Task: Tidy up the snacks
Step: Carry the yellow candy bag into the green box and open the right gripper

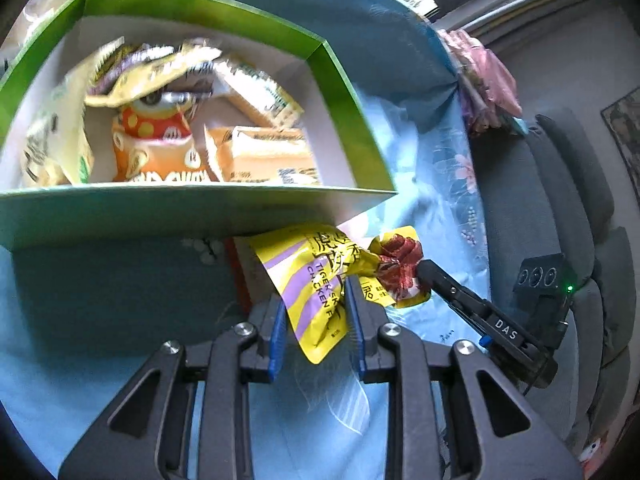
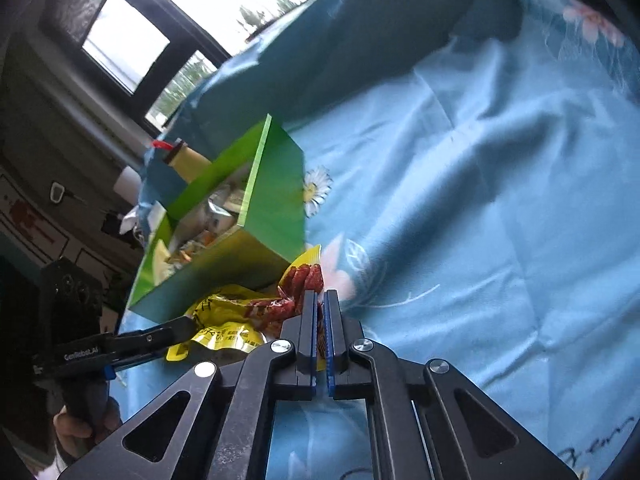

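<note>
Right claw [image 2: 320, 312] clamped on yellow snack pouch [image 1: 316, 280], left claw [image 1: 316, 316] half-open around it beside green box [image 1: 352, 120].

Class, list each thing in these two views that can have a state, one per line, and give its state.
Green box: open, lidless, holding several snack packets.
Yellow chicken-snack packet: outside the box, on the cloth, crumpled, pinched at one end.
Left gripper: open, jaws on either side of the yellow packet, not closed on it.
Right gripper: shut on the packet's red-printed end.
Blue floral cloth: spread out, wrinkled.
</note>
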